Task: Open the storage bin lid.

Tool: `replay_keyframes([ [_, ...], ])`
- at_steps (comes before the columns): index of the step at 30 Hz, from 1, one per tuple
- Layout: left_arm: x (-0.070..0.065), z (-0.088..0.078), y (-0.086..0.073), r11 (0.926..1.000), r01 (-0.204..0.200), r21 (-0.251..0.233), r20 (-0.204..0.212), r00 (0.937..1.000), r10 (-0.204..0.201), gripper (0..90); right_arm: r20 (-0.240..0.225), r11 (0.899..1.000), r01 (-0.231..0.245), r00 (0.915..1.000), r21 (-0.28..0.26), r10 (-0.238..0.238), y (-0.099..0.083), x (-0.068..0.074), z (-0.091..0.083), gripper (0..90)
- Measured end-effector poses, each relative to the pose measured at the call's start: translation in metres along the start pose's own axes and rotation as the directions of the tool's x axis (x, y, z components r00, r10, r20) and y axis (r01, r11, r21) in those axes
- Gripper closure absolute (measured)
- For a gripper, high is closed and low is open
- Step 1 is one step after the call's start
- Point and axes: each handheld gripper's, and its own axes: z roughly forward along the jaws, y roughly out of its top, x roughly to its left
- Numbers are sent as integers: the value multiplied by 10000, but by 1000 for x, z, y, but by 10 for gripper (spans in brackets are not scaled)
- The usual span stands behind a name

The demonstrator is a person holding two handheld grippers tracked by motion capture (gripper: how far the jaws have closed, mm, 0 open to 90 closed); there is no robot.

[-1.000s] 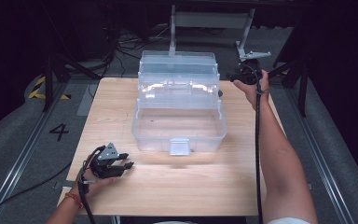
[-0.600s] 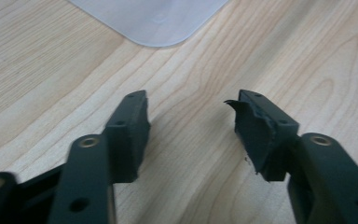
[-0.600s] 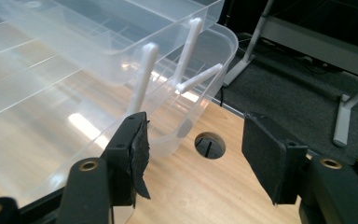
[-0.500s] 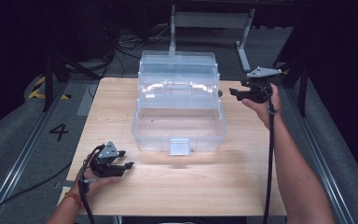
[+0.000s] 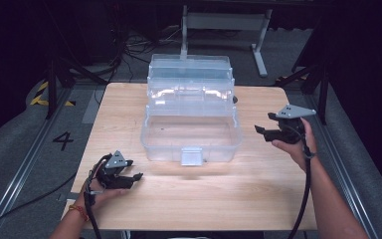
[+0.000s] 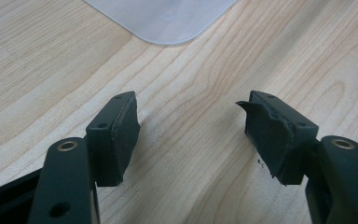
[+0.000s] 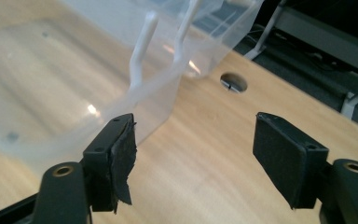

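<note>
- Toolbox [image 5: 191,119] of clear plastic stands open mid-table, tiers fanned back; likely light, stiff, slick-walled.
- Best holds, I judge: the front latch [image 5: 191,156] or the thin white linkage arms [image 7: 142,44].
- Left gripper [image 5: 129,180] rests near the front-left corner, jaws just opened, nothing between.
- Right gripper [image 5: 262,130] beside the box's right wall, jaws likewise just opened and empty.

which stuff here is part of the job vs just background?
In play: clear tiered box, open on the table; left tool and right tool, both open, empty.
Background: cable hole, floor cables, metal stand.
</note>
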Motion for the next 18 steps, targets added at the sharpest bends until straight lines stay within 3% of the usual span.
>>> replay_keyframes([
  [8,0,0,0,10000,42,6,9,10000,-42,345,-225,9982,-298,9993,520,310,-55,15,-12,296],
  [18,-1,0,0,9999,128,10,8,9999,-128,342,-255,9925,-430,9986,1140,462,-106,21,-26,283],
])
